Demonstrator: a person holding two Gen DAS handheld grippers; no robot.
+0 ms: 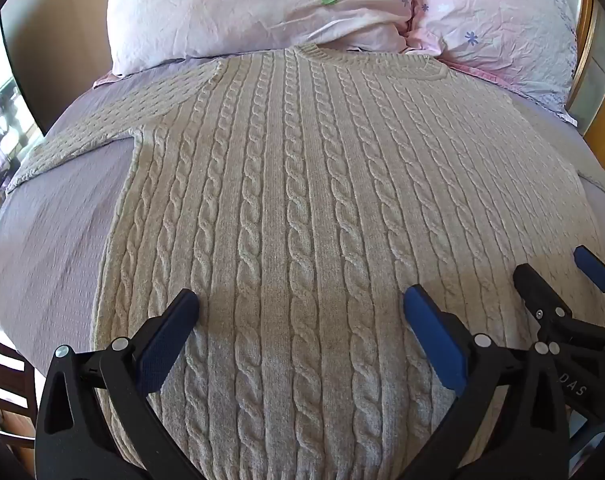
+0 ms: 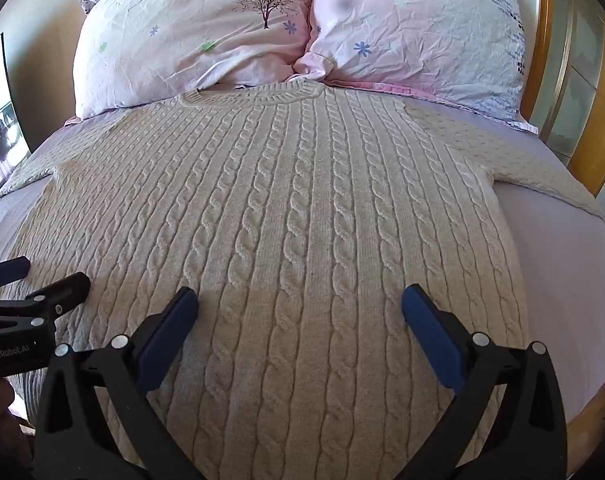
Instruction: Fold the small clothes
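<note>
The cream cable-knit sweater (image 1: 302, 200) lies spread flat on the lilac bedsheet (image 1: 50, 232), directly ahead of and beneath both grippers, ready for folding. Left gripper (image 1: 301, 304) and right gripper (image 2: 300, 302) hover wide open, gripping nothing, side by side above its hem end.

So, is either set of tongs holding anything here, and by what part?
Nothing is held. Both the left tongs and right tongs are open above the cable-knit sweater, which lies flat, unfolded, on the bed.
</note>
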